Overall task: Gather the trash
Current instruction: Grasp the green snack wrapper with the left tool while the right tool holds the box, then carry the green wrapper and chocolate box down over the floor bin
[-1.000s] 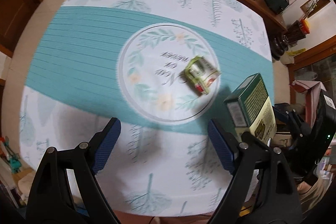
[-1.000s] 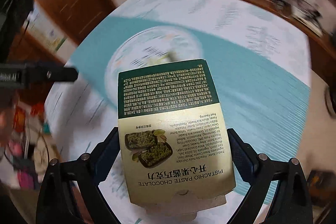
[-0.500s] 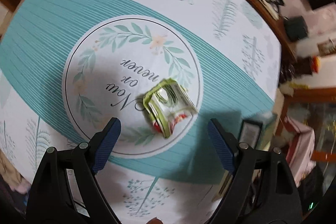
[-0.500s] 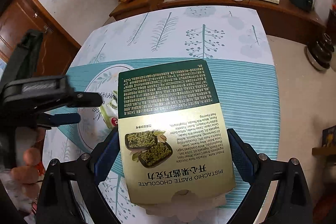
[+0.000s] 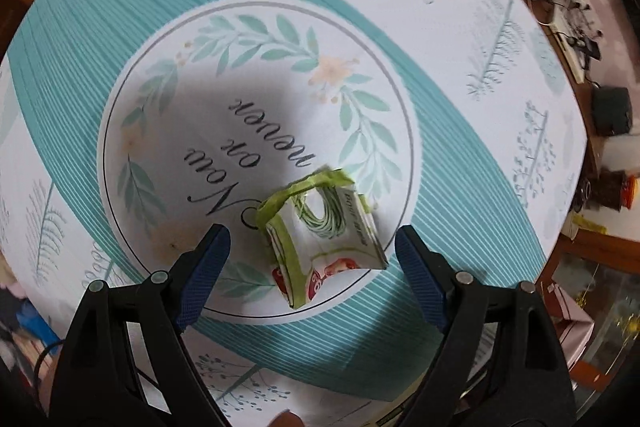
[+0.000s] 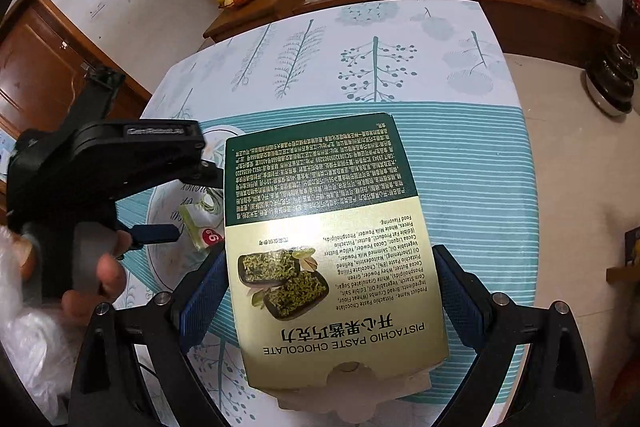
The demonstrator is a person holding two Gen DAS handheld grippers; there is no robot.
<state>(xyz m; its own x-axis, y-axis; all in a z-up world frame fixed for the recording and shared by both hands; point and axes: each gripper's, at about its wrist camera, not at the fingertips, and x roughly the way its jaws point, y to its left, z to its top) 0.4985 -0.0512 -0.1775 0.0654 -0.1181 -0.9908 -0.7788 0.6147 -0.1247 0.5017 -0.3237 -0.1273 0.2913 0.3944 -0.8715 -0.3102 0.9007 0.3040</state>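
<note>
Risk of skidding the crumpled green-and-white paper wrapper (image 5: 324, 239) lying between the left gripper's (image 5: 312, 247) spread fingers on the surface; right gripper (image 6: 320, 291) clenched on green-and-gold cardboard chocolate box (image 6: 328, 243), liable to tilt.

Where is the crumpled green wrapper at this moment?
In the left wrist view, the crumpled green wrapper lies on the tablecloth, at the lower right edge of its printed wreath circle, between the open left hand-held gripper fingers.
</note>
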